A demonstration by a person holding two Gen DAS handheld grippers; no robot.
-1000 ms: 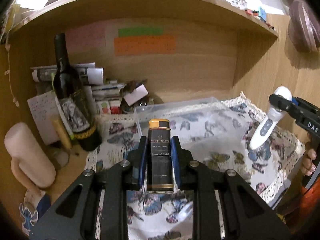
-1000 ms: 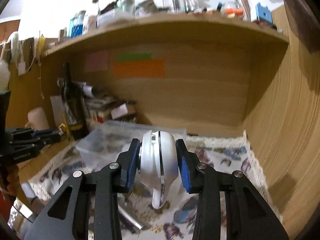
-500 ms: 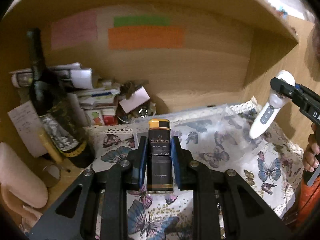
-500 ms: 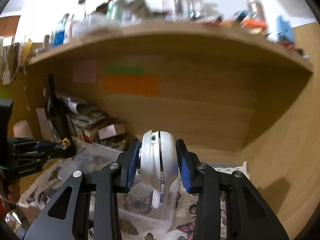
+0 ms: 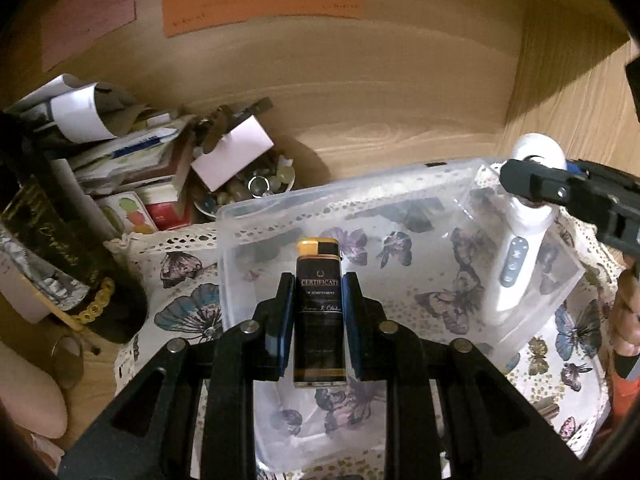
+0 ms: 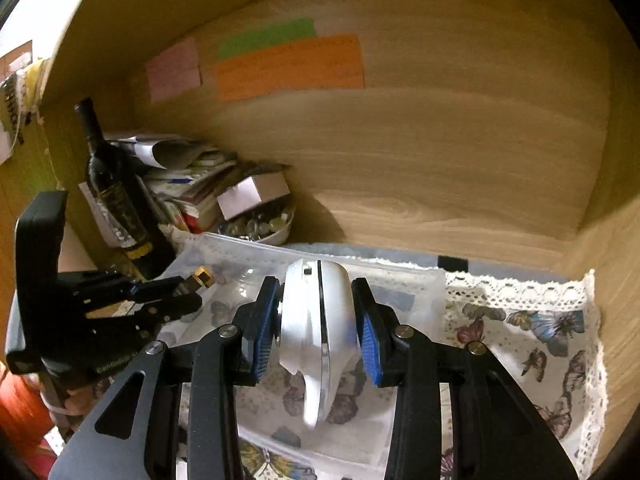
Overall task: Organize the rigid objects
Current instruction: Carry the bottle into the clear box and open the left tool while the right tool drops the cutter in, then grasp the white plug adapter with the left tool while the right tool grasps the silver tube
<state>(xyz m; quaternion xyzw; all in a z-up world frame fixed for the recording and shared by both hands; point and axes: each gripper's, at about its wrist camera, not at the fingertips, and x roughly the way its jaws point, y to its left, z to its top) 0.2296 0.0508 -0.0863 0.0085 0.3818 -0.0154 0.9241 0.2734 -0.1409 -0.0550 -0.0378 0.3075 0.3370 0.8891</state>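
My left gripper (image 5: 316, 292) is shut on a black lighter with a gold cap (image 5: 319, 312) and holds it over the left part of a clear plastic box (image 5: 256, 216). My right gripper (image 6: 318, 316) is shut on a white handheld device (image 6: 320, 332) and holds it over the same box (image 6: 416, 280). In the left wrist view the right gripper (image 5: 560, 192) holds the device (image 5: 516, 256) upright with its lower end down inside the box's right part. In the right wrist view the left gripper (image 6: 176, 292) shows at the left with the lighter's gold tip (image 6: 202, 276).
The box rests on a butterfly-print cloth with lace edging (image 5: 184, 308) inside a wooden shelf nook. A dark wine bottle (image 6: 116, 196), stacked papers (image 5: 120, 148) and a bowl of small trinkets (image 5: 260, 188) stand at the back left. Coloured sticky notes (image 6: 288, 66) hang on the back wall.
Both grippers have moved forward and down over the clear box. The white device has come lower into the box's right part. Both stay shut on their objects.
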